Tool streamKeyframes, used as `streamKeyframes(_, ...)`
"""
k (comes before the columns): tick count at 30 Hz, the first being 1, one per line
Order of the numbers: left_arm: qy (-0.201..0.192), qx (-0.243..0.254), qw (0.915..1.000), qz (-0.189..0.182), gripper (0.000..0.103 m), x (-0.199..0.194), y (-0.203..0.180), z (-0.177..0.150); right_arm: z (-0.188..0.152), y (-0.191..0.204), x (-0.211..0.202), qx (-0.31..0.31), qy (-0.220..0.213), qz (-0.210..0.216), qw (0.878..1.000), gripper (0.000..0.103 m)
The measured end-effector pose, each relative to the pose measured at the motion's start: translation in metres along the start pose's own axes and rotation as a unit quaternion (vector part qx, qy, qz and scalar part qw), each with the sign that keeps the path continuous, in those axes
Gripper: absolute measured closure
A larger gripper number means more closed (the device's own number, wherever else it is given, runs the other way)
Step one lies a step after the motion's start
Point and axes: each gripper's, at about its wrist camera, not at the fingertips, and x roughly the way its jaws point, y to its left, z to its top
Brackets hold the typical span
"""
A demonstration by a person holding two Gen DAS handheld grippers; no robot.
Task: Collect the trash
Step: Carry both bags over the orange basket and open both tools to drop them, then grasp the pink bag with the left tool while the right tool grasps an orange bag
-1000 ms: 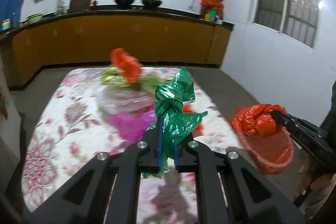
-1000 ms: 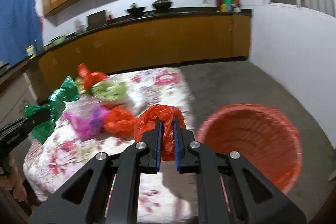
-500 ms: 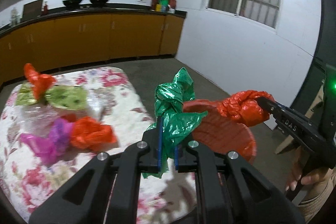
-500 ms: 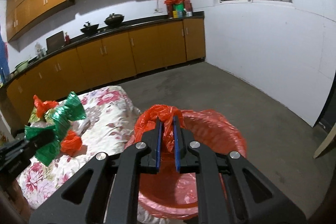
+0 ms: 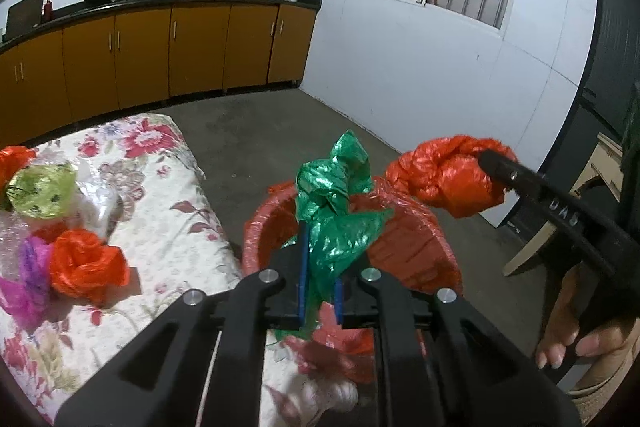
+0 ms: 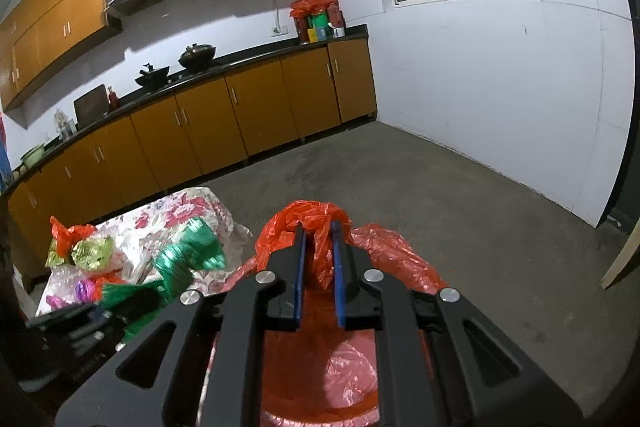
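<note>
Red plastic lines the trash basket [image 5: 416, 251] standing on the floor just beside the table's [image 5: 168, 211] corner, and both tools are over it. The left gripper [image 5: 319, 267] is clamped on a knotted green plastic bag [image 5: 336, 211], holding it above the basket's near rim. The right gripper [image 6: 319, 259] is pinched on a crumpled red plastic bag [image 6: 320, 227], directly over the basket's mouth; from the left camera that red wad [image 5: 444, 179] hangs above the basket's far side.

I judge this the drop step: both pieces carried, neither let go. Next the jaws need to part while each bag sits squarely over the opening, the green one perhaps a little further in.

More trash waits on the flowered tablecloth, away from the basket: an orange-red wad [image 5: 88, 267], a pink one [image 5: 24, 287], a yellow-green one [image 5: 44, 191].

Writing: raised letters on the right gripper's arm [image 5: 564, 211], upside down, roughly "DAS". I cannot be sure of them.
</note>
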Motion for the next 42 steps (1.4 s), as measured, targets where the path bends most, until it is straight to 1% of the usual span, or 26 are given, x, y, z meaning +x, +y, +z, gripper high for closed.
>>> streamKeyframes(1, 0.004, -0.002, 1.0000, -0.001, 0.087, 0.005, -0.001, -0.001, 0.001, -0.002, 0.002, 0.001, 0.001, 0.001, 1.000, 0.087)
streamKeyframes(5, 0.019, -0.008, 0.9998, -0.003, 0.075, 0.020, 0.000, -0.005, -0.002, -0.006, 0.006, 0.000, 0.002, 0.001, 1.000, 0.068)
streamKeyframes(7, 0.024, -0.010, 0.9997, 0.000, 0.073, 0.024, 0.004, -0.007, -0.002, -0.009, 0.007, 0.001, 0.005, 0.001, 1.000, 0.062)
streamKeyframes(8, 0.026, -0.011, 0.9996, 0.003, 0.071, 0.025, 0.006, -0.008, -0.003, -0.010, 0.008, 0.001, 0.006, -0.001, 1.000, 0.061)
streamKeyframes(12, 0.021, -0.021, 0.9993, 0.025, 0.063, 0.019, 0.023, -0.011, -0.009, -0.012, 0.009, 0.002, 0.016, -0.003, 1.000, 0.060)
streamKeyframes(13, 0.017, -0.025, 0.9989, 0.037, 0.061, 0.015, 0.030, -0.012, -0.008, -0.012, 0.010, 0.002, 0.018, -0.002, 1.000, 0.060)
streamKeyframes(15, 0.011, -0.031, 0.9978, 0.057, 0.052, 0.009, 0.041, -0.014, -0.010, -0.007, 0.009, -0.006, 0.020, -0.001, 1.000, 0.060)
streamKeyframes(16, 0.006, -0.034, 0.9967, 0.073, 0.048, 0.004, 0.047, -0.016, -0.011, -0.004, 0.009, -0.014, 0.019, -0.002, 1.000, 0.060)
streamKeyframes(19, -0.007, -0.036, 0.9925, 0.117, 0.041, -0.012, 0.063, -0.023, -0.016, 0.013, 0.007, -0.046, 0.015, 0.002, 0.999, 0.060)
streamKeyframes(20, -0.011, -0.036, 0.9902, 0.135, 0.040, -0.019, 0.071, -0.026, -0.017, 0.020, 0.007, -0.057, 0.014, 0.006, 0.998, 0.060)
streamKeyframes(24, -0.019, -0.044, 0.9820, 0.183, 0.038, -0.041, 0.100, -0.037, -0.025, 0.047, 0.010, -0.079, 0.021, 0.033, 0.996, 0.060)
streamKeyframes(25, -0.021, -0.051, 0.9785, 0.198, 0.038, -0.050, 0.112, -0.041, -0.026, 0.053, 0.012, -0.082, 0.025, 0.040, 0.996, 0.060)
streamKeyframes(27, -0.025, -0.062, 0.9739, 0.217, 0.038, -0.060, 0.128, -0.045, -0.029, 0.068, 0.015, -0.086, 0.033, 0.059, 0.994, 0.060)
streamKeyframes(28, -0.028, -0.070, 0.9697, 0.232, 0.037, -0.069, 0.141, -0.049, -0.031, 0.077, 0.017, -0.088, 0.037, 0.071, 0.993, 0.060)
streamKeyframes(31, -0.033, -0.087, 0.9607, 0.261, 0.037, -0.087, 0.167, -0.056, -0.037, 0.102, 0.022, -0.097, 0.046, 0.099, 0.989, 0.060)
streamKeyframes(35, -0.037, -0.111, 0.9496, 0.291, 0.037, -0.106, 0.197, -0.064, -0.044, 0.141, 0.035, -0.110, 0.063, 0.143, 0.982, 0.060)
streamKeyframes(36, -0.038, -0.116, 0.9477, 0.295, 0.037, -0.110, 0.203, -0.066, -0.047, 0.156, 0.041, -0.116, 0.070, 0.159, 0.978, 0.060)
streamKeyframes(38, -0.040, -0.125, 0.9433, 0.305, 0.037, -0.116, 0.214, -0.069, -0.054, 0.174, 0.048, -0.127, 0.079, 0.174, 0.973, 0.060)
streamKeyframes(40, -0.041, -0.130, 0.9404, 0.312, 0.038, -0.121, 0.221, -0.072, -0.061, 0.197, 0.060, -0.139, 0.093, 0.191, 0.967, 0.060)
streamKeyframes(42, -0.042, -0.135, 0.9382, 0.316, 0.038, -0.125, 0.228, -0.074, -0.069, 0.216, 0.072, -0.146, 0.107, 0.205, 0.962, 0.056)
